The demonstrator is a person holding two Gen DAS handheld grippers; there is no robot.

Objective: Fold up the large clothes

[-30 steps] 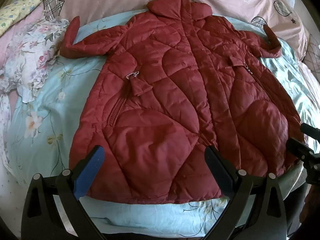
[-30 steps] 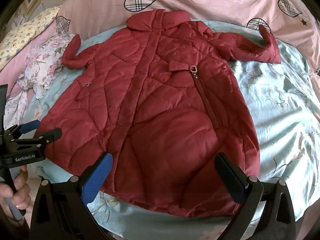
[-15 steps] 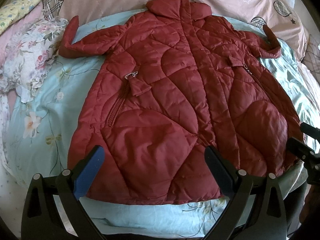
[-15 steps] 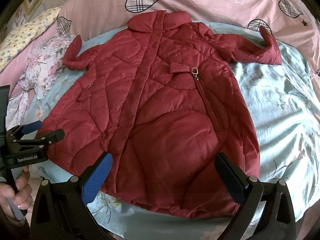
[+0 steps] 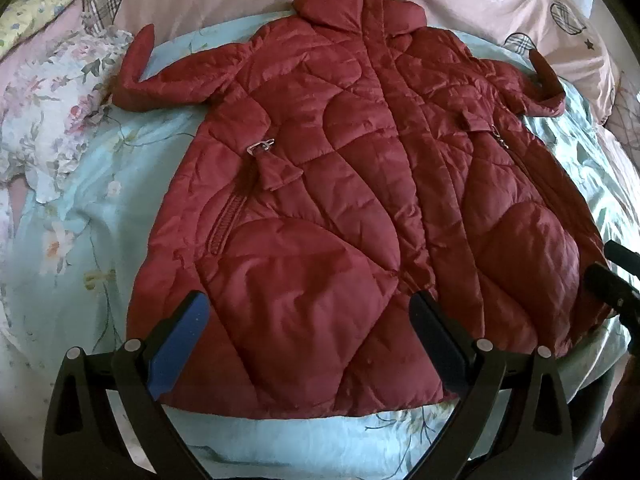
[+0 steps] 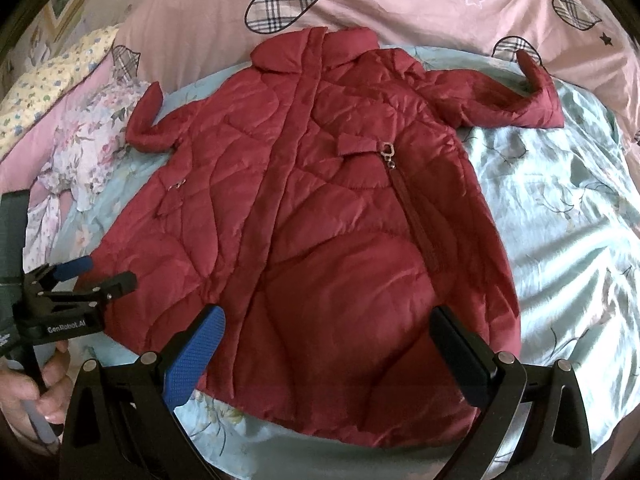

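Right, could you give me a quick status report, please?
Left gripper and right gripper both open, empty, near the hem. Red coat flat on bed, sleeves out, unfolded. Floral cloth beside one sleeve.

Coat (image 5: 360, 208): dark red, wavy quilting
Sheet (image 5: 80, 264): pale aqua, floral print
Duvet (image 6: 400, 4): pink, plaid hearts
Left claw (image 5: 308, 336): black, one blue pad
Right claw (image 6: 328, 344): black, blue textured pad

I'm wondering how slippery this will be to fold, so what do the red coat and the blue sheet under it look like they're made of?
Red coat: padded, quilted synthetic shell, likely nylon or polyester; puffy stitched panels with a slight sheen. Blue sheet: smooth satin-like fabric, judging by glossy highlights on its wrinkles.
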